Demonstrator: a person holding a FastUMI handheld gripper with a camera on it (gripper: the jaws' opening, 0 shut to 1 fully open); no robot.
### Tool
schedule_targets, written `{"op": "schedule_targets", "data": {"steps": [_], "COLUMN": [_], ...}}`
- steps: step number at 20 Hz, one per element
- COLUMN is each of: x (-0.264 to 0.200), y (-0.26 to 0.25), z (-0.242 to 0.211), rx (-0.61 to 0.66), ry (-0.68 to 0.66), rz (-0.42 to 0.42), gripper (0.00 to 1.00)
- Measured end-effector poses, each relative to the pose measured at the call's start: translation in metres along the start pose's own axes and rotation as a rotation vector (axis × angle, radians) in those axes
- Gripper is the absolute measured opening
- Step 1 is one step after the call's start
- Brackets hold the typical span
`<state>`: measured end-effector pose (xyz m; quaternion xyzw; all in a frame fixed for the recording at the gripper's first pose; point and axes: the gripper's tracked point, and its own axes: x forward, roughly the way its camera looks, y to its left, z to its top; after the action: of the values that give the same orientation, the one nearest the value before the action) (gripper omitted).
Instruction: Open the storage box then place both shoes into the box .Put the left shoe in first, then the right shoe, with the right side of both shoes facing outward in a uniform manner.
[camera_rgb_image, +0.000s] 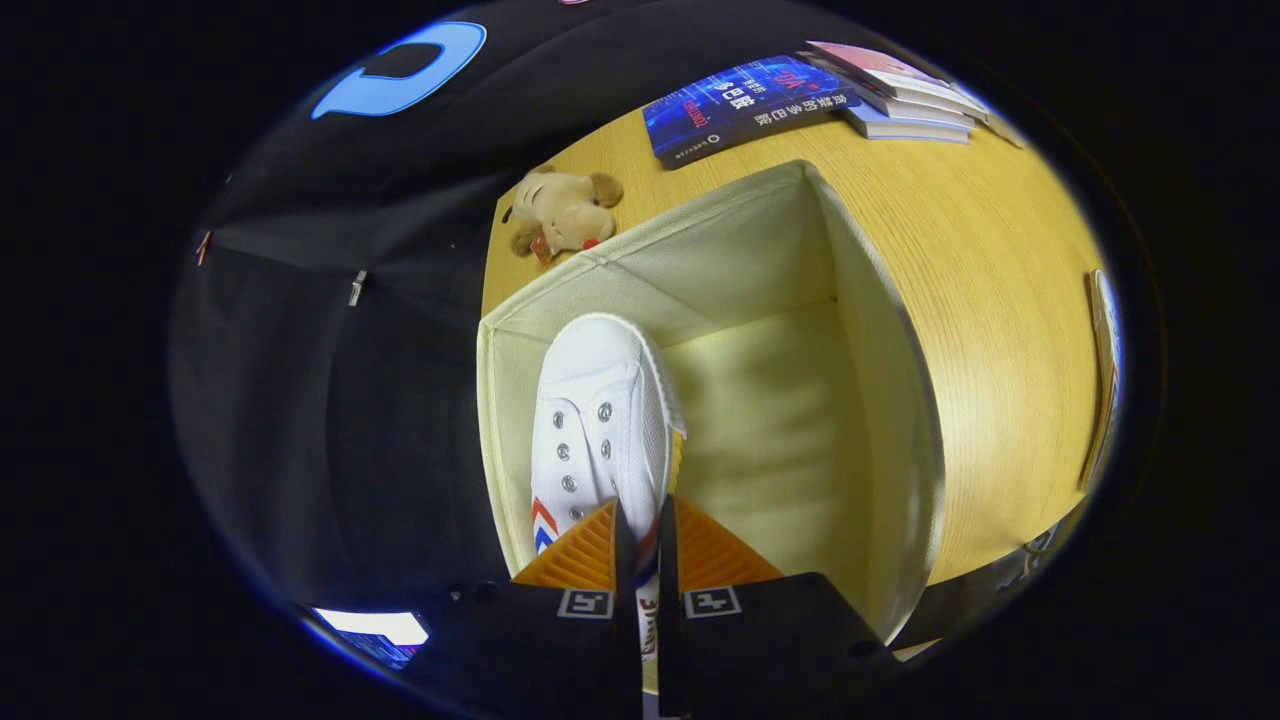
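One shoe, pinched at its heel by the tool, hung inside the open box for placing first.

A light wooden table with fine straight grain fills the right and far side of the scene; on its far edge lies a blue book, flat, just left of a small stack of books; a plush toy dog lies near the table's left edge; black cloth wall hangs to the left, creased; the light is even and soft.
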<state>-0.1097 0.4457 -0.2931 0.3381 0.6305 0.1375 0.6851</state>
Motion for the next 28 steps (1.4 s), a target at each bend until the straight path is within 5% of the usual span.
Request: {"op": "schedule_targets", "data": {"steps": [5,6,8,12,13,19,28], "x": [0.004,0.002,-0.003,-0.023,-0.029,-0.099,-0.217], "y": [0.014,0.023,0.029,0.026,0.026,-0.006,-0.183], "z": [0.002,0.003,0.008,0.013,0.014,0.042,0.093], "rx": [0.006,0.01,-0.016,-0.064,-0.068,-0.075,0.018], "ry": [0.0,0.001,-0.011,-0.043,-0.053,-0.167,-0.303], "rz": [0.075,0.109,0.127,0.141,0.151,0.16,-0.079], "gripper": [0.19,0.33,0.43,0.93,0.97,0.97,0.97]}}
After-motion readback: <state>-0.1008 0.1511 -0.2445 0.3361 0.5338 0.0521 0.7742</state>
